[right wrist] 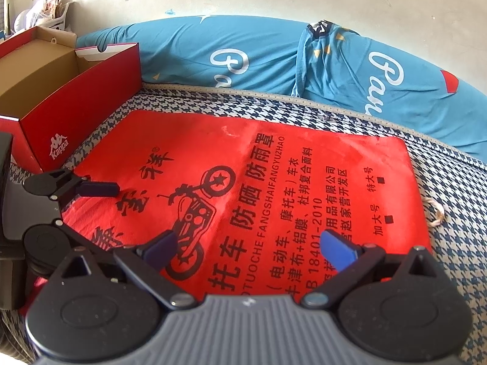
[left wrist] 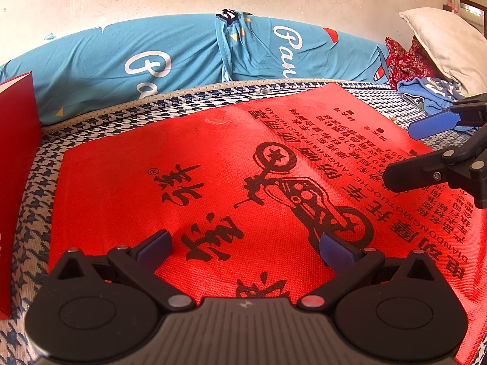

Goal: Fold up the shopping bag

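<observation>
A red shopping bag (left wrist: 213, 167) with black print and a motorcycle drawing lies flat on the houndstooth bed cover (left wrist: 36, 213). My left gripper (left wrist: 246, 251) hovers over the bag's near part, open, nothing between its blue pads. The right gripper (left wrist: 404, 155) shows at the right edge of the left wrist view, open above the bag's right side. In the right wrist view the bag (right wrist: 274, 164) spreads ahead. My right gripper (right wrist: 254, 248) is open over its near edge. The left gripper (right wrist: 91, 213) appears at the left, open. A cord handle (right wrist: 436, 213) sticks out at the bag's right edge.
An open red Kappa shoebox (right wrist: 70, 106) stands left of the bag. A long blue bolster (right wrist: 274, 54) lies along the wall behind. A grey pillow (left wrist: 444, 42), red floral cloth (left wrist: 404, 60) and blue cloth (left wrist: 432, 94) sit at the far right.
</observation>
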